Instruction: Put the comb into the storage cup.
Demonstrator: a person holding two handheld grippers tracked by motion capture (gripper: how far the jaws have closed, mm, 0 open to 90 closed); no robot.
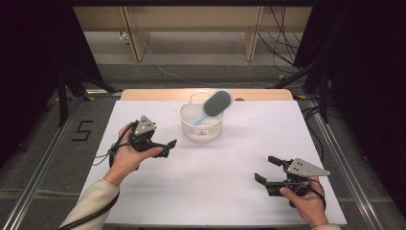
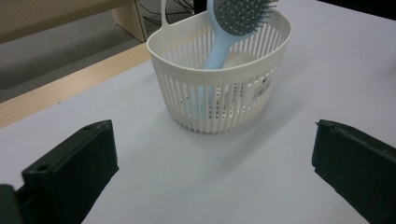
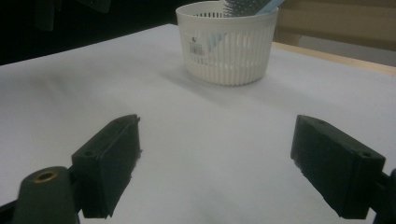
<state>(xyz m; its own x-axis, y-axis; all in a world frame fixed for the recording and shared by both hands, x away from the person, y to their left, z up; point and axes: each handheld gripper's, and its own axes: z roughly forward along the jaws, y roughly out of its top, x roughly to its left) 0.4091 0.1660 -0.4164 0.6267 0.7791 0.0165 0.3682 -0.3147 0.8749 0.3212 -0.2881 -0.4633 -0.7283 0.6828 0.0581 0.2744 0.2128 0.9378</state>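
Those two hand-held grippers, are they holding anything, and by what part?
Nothing is held. The left hand-held gripper and right hand-held gripper are both open over the table; the hairbrush stands handle-down in the basket.

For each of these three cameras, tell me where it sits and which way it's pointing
High view: above the person's side, looking forward and down on the table; both hands, forearms, left claw and right claw show.
Left gripper view: rides the left claw, facing the basket and brush; two open black jaws show.
Right gripper view: rides the right claw, facing the basket from farther off; open jaws show.
Shared: all see basket and brush.
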